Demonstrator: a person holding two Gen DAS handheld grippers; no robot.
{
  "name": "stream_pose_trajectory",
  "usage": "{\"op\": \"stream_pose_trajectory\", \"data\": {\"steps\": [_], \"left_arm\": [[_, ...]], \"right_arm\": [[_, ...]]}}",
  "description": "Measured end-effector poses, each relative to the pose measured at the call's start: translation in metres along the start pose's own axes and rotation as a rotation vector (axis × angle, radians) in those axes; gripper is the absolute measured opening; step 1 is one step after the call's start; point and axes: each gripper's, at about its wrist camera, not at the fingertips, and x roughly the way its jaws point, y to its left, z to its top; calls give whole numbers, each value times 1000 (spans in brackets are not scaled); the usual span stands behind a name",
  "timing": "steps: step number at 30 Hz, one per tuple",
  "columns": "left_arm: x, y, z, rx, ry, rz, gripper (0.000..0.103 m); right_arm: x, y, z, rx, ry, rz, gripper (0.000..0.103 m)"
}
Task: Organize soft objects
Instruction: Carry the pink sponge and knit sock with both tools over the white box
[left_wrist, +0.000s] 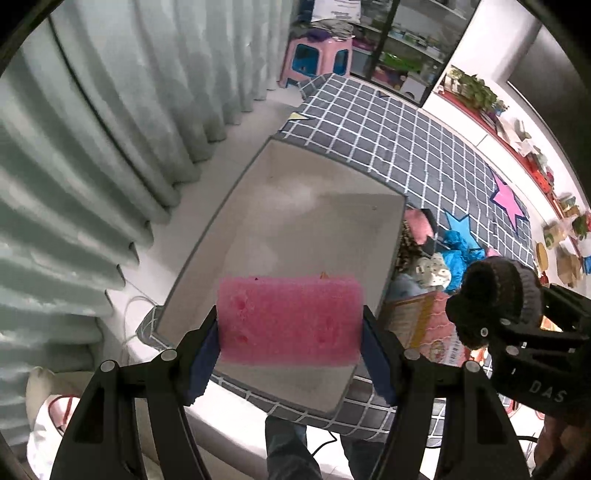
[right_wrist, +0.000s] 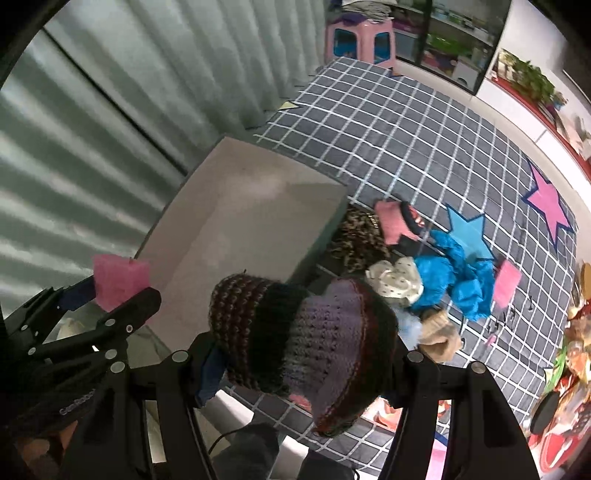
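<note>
Above the grey box (left_wrist: 295, 229), the left tongs (left_wrist: 290, 325) grip a pink sponge (left_wrist: 290, 321) across its ends, jaws about half open and pressing on it. The right tongs (right_wrist: 306, 354), also part open, clamp a knitted hat (right_wrist: 303, 332) beside the box, over the checked mat (right_wrist: 406, 140).

Risks: 1. Foam compresses; a loose grip could let the sponge slip early. 2. The hat hangs outside the box wall, so releasing now would likely drop it on the mat.

Sponge long axis runs jaw to jaw, across the box's length. The hat's crown points toward the box.
</note>
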Motion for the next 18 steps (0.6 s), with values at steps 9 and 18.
{"op": "stream_pose_trajectory", "data": {"steps": [9, 18], "left_arm": [[6, 23, -7, -33, 17, 12, 73], [13, 40, -11, -68, 37, 23, 73]], "right_arm": [[11, 27, 3, -48, 23, 9, 67], [19, 50, 0, -78, 44, 26, 67]]}}
